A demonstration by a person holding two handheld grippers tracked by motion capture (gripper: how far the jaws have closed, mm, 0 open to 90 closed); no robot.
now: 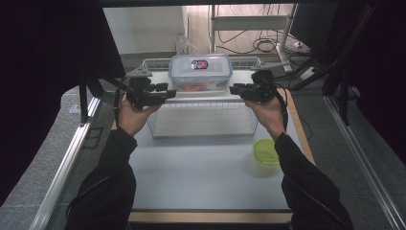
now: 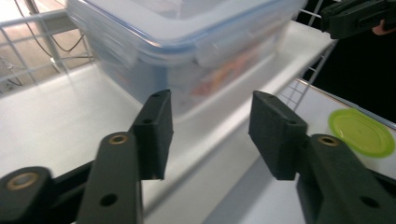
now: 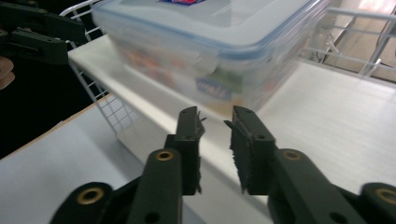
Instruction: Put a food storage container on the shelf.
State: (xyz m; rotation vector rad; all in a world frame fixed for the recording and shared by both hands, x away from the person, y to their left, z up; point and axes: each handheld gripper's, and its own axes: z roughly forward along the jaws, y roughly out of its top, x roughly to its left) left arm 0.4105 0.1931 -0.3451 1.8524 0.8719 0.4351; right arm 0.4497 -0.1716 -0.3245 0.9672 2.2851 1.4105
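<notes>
A clear plastic box [image 1: 200,72] with a blue-rimmed clip lid and colourful contents stands on the white top shelf [image 1: 201,96] of a wire rack. My left gripper [image 1: 170,93] is held just left of the box, pointing at it. Its jaws [image 2: 210,126] are open with nothing between them, a little short of the box's near wall [image 2: 187,60]. My right gripper [image 1: 234,89] points in from the box's right side. Its jaws [image 3: 215,140] stand a narrow gap apart, open and empty, just before the box [image 3: 210,56].
The wire rack [image 1: 201,120] stands at the far middle of the pale table [image 1: 201,172]. A small tub with a green lid [image 1: 265,151] sits on the table at the right, beside my right forearm. Cables and a metal frame lie beyond the table.
</notes>
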